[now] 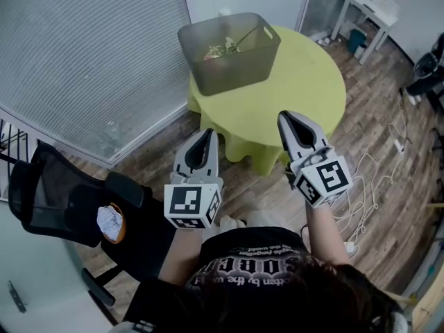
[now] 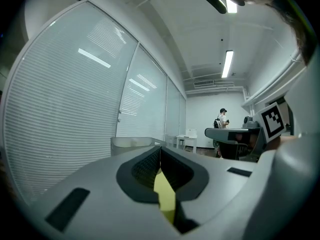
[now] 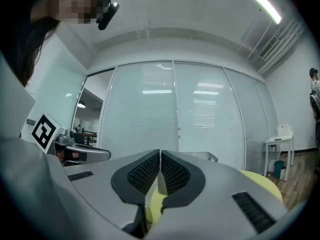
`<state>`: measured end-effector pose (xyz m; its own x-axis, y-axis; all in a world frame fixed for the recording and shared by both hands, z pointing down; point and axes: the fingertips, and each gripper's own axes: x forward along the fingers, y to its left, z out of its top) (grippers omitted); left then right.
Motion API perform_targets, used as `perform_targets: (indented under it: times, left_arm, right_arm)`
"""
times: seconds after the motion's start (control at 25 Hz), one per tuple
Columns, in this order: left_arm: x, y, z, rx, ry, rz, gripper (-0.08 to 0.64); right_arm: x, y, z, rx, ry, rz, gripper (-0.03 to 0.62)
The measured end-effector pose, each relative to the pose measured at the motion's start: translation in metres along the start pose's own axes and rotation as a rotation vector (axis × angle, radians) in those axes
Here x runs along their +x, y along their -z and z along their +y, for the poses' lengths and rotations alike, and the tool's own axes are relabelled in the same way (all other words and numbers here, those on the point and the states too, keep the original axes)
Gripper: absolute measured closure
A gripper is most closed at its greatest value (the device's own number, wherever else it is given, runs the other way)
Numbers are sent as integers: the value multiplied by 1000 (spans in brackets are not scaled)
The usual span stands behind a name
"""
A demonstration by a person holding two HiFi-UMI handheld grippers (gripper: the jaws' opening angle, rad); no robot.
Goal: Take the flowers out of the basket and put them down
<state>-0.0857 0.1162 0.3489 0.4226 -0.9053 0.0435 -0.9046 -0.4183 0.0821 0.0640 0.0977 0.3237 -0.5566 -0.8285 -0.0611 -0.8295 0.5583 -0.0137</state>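
Pale flowers on green stems (image 1: 225,47): lying inside the grey translucent plastic basket (image 1: 208,75), well apart from both tools.
Basket: stands at the far left edge of the round yellow-green table (image 1: 305,82).
Left gripper (image 1: 207,134): held level, short of the table, pointing toward it; jaws pressed together on nothing.
Right gripper (image 1: 286,118): level alongside the left one, tip seen against the table's near edge; jaws closed, empty.
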Motion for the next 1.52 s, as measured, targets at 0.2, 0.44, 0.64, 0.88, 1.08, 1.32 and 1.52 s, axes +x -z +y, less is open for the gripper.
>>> perform_targets:
  times: [0.2, 0.44, 0.64, 0.88, 1.08, 1.32, 1.52]
  left_arm:
    - [18, 3, 9, -1, 0, 9, 557]
    - [48, 1, 25, 13, -18, -2, 557]
    - [82, -6, 41, 26, -36, -13, 557]
    - [127, -18, 60, 27, -58, -26, 557]
    - [158, -29, 74, 35, -79, -37, 557]
    - [194, -39, 89, 53, -100, -43, 557]
    - [216, -50, 104, 71, -130, -62, 557]
  right_arm:
    - [21, 4, -6, 13, -4, 6, 561]
    - [48, 13, -18, 8, -21, 12, 561]
    - [77, 20, -43, 24, -22, 14, 561]
    - [120, 18, -71, 28, -45, 12, 561]
    - [147, 14, -86, 49, -85, -12, 561]
    - [178, 14, -106, 61, -118, -18, 561]
    - [203, 14, -117, 60, -138, -25, 561]
